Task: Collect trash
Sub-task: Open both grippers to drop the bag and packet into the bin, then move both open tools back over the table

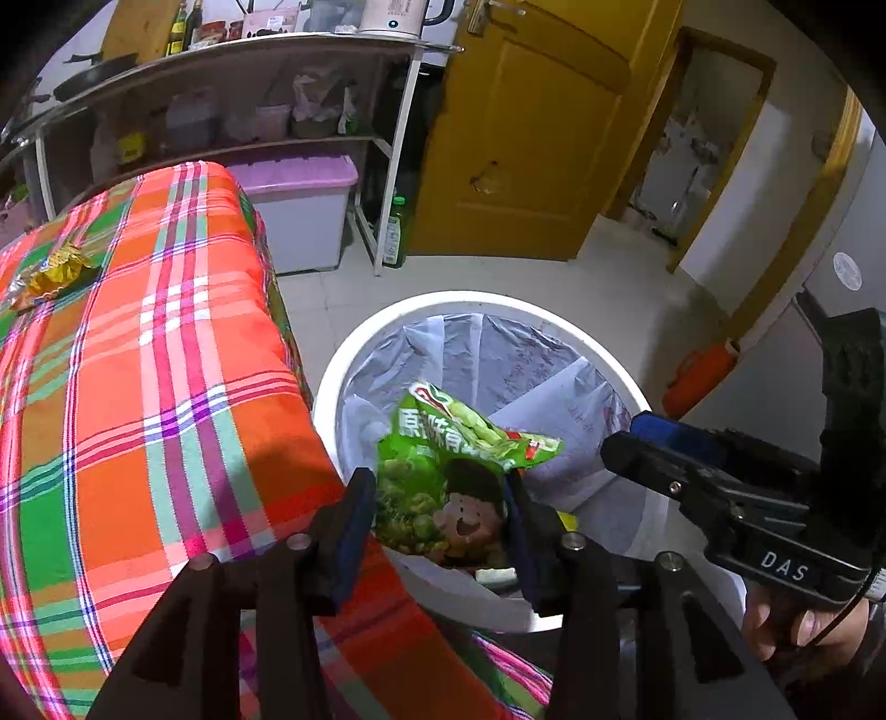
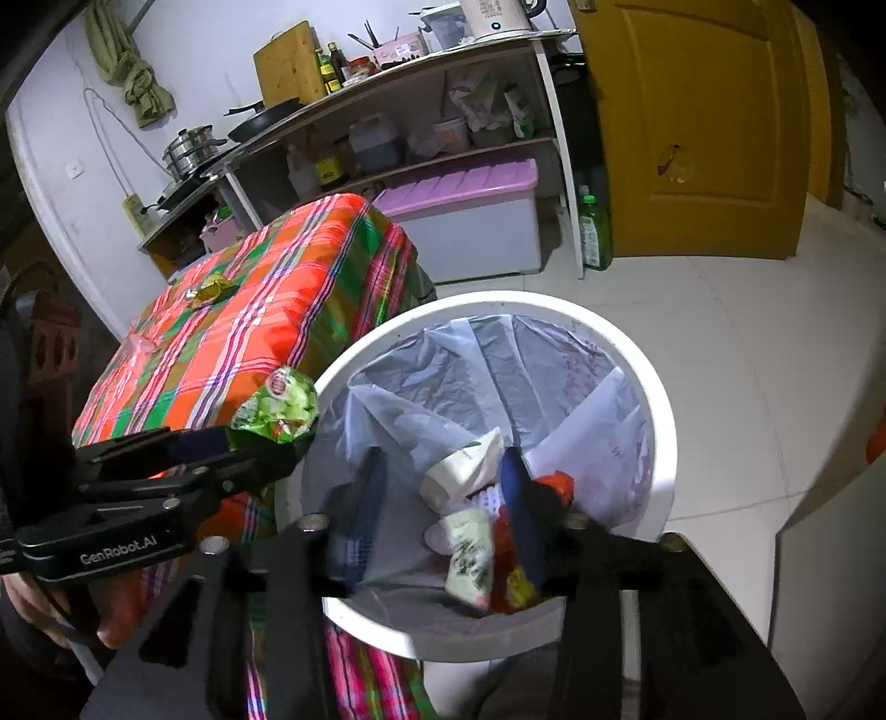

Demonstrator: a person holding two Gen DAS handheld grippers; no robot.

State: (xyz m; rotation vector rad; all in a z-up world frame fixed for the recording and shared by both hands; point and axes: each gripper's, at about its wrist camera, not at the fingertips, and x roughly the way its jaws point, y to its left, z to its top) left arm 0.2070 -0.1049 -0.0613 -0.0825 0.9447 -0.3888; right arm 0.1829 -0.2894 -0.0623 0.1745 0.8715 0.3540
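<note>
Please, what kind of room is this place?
Probably a small home kitchen: a metal shelf rack holds a black frying pan, steel pots and a white electric kettle; a white lined trash bin stands on the tiled floor.
</note>
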